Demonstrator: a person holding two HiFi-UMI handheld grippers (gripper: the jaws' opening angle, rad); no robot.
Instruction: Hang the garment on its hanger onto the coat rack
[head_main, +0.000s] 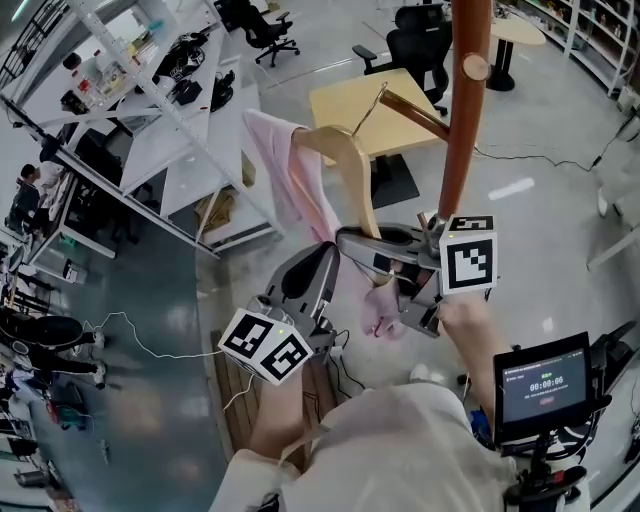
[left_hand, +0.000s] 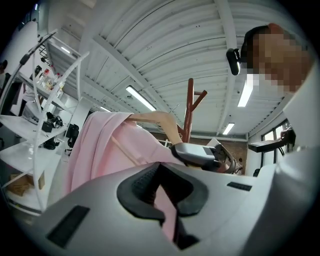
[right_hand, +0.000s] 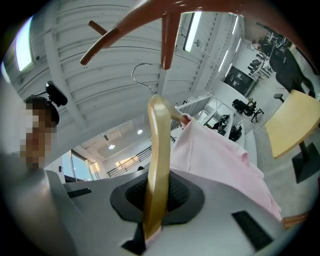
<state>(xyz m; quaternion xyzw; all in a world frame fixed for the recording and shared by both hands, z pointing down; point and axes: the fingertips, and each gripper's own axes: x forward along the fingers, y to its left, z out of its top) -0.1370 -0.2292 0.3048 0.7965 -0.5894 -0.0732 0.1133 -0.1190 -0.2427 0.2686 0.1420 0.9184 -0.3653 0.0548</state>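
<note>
Curved glossy wooden hanger (right_hand: 156, 150), soft pink garment (right_hand: 220, 160)

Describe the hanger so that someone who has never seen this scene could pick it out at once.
Find the tall reddish-brown coat rack at the top of the head view. Just left of it, the right tongs clamp a pale wooden hanger. Unlike the rack's dark straight pegs, it is light and curved, with a pink garment draped over one arm.
</note>
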